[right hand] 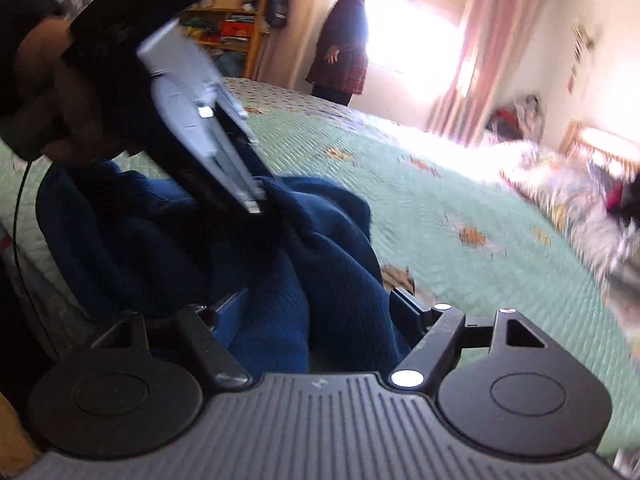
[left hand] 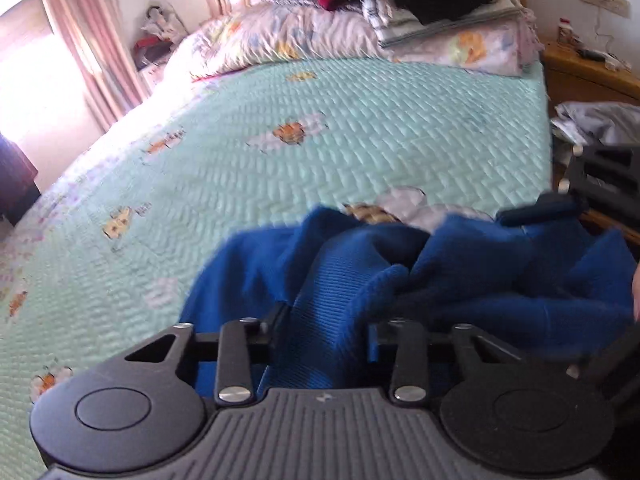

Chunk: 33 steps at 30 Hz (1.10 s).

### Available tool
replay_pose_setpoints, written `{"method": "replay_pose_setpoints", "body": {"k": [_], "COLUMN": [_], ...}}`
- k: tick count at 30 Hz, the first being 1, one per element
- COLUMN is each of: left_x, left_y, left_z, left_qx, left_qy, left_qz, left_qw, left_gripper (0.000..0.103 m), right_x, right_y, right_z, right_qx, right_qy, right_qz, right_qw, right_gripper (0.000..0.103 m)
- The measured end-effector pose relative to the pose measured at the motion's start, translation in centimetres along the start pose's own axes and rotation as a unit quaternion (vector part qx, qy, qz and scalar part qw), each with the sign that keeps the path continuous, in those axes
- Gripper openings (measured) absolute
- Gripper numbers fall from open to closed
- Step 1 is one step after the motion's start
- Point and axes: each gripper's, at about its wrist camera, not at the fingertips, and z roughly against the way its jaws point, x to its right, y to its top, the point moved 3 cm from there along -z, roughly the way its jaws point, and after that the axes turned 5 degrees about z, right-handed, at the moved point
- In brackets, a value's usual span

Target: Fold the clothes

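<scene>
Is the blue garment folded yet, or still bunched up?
Bunched: the blue garment lies in loose crumpled ridges on the green bedspread, no flat layers.

Bed: covered by mint quilted bedspread (left hand: 360, 120) with bee prints.
Near edge: crumpled blue garment (left hand: 400, 280).
Head end: floral duvet (left hand: 304, 36), folded clothes stack (left hand: 440, 4) on top.

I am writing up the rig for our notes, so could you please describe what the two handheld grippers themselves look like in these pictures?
Both match. The left gripper and right gripper have matte black linkage arms with silver pivot bolts, two round black discs at the base, and a grey ribbed plate between them bearing a small pale mark. Seen from the right wrist, the left unit has a silver-grey panel on a black body. A thin black cable hangs nearby. No sleeves are clear.
</scene>
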Motion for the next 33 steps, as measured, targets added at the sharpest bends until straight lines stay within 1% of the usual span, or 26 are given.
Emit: {"method": "replay_pose_setpoints", "body": {"k": [2,4,5,6,7,9,11,12,14,15,17,18,19,20,21,23,25,26,27,28,29,31,33], "left_x": [-0.3,-0.5,-0.7,-1.0,-1.3,-2.0,-2.7,-3.1,-4.0,-4.7,-6.5,-7.4,-8.4,-9.2,-9.9,-10.9,-12.1,-12.6,-13.2,-13.5,-13.3,-12.5,-10.4], "left_y": [0.7,1.1,1.3,1.5,1.7,2.3,3.3,4.1,5.9,6.7,7.9,8.0,7.9,7.4,6.6,4.5,1.3,-0.4,-2.1,-3.5,-4.3,-5.5,-4.8], "left_z": [-0.2,-0.8,-1.1,-1.4,-1.4,-1.1,-0.2,0.7,3.1,4.7,8.1,9.3,10.4,10.8,10.6,9.1,7.6,7.0,6.4,6.1,6.1,6.4,6.3], "left_qx": [0.009,0.007,0.007,0.008,0.013,0.027,0.048,0.066,0.111,0.141,0.191,0.207,0.221,0.223,0.215,0.187,0.155,0.139,0.124,0.109,0.105,0.103,0.102], "left_qy": [0.006,0.010,0.012,0.015,0.010,0.000,0.003,0.007,0.018,0.025,0.042,0.048,0.054,0.060,0.067,0.097,0.117,0.127,0.136,0.146,0.139,0.115,0.091], "left_qz": [0.007,0.014,0.022,0.033,0.045,0.068,0.076,0.081,0.095,0.109,0.152,0.179,0.206,0.232,0.249,0.281,0.318,0.336,0.354,0.365,0.364,0.357,0.330], "left_qw": [0.9999,0.9998,0.9997,0.9993,0.9988,0.9973,0.9959,0.9945,0.9891,0.9837,0.9688,0.9606,0.9516,0.9449,0.9419,0.9363,0.9279,0.9228,0.9171,0.9132,0.9150,0.9214,0.9340], "left_gripper": [0.028,0.025,0.023,0.023,0.023,0.023,0.023,0.023,0.023,0.023,0.023,0.023,0.023,0.023,0.023,0.023,0.023,0.023,0.023,0.021,0.021,0.021,0.024], "right_x": [-0.3,-0.4,-0.3,-0.2,-0.2,-0.4,0.4,1.5,3.9,5.1,6.9,7.6,8.2,8.6,9.0,9.3,8.1,7.2,6.2,5.3,4.7,3.7,3.7], "right_y": [0.6,0.8,0.9,0.9,0.8,0.9,1.5,2.2,4.5,5.9,8.8,9.9,10.6,10.8,10.6,8.3,4.7,2.9,1.5,0.3,-0.3,-0.6,-0.5], "right_z": [-1.8,-3.4,-3.8,-4.2,-4.3,-3.2,-1.5,-0.7,1.3,2.4,4.6,5.6,6.0,6.0,5.3,2.0,-1.3,-2.8,-3.5,-4.1,-4.4,-4.6,-4.9], "right_qx": [-0.010,-0.024,-0.033,-0.046,-0.052,-0.038,-0.010,0.006,0.050,0.075,0.130,0.154,0.166,0.162,0.150,0.099,0.035,0.008,-0.009,-0.019,-0.021,-0.021,-0.021], "right_qy": [-0.011,-0.020,-0.018,-0.015,-0.016,-0.032,-0.068,-0.091,-0.137,-0.159,-0.210,-0.233,-0.245,-0.245,-0.238,-0.206,-0.184,-0.178,-0.176,-0.175,-0.178,-0.193,-0.201], "right_qz": [0.014,0.013,0.006,-0.002,-0.005,0.000,0.011,0.014,0.023,0.028,0.042,0.043,0.036,0.023,0.010,-0.010,-0.014,-0.013,-0.013,-0.013,-0.009,0.010,0.015], "right_qw": [1.000,0.999,0.999,0.999,0.999,0.999,0.998,0.996,0.989,0.984,0.968,0.959,0.955,0.956,0.960,0.974,0.982,0.984,0.984,0.984,0.984,0.981,0.979], "right_gripper": [0.078,0.076,0.054,0.013,0.011,0.010,0.010,0.010,0.010,0.010,0.010,0.010,0.011,0.021,0.044,0.067,0.064,0.059,0.059,0.059,0.061,0.066,0.071]}}
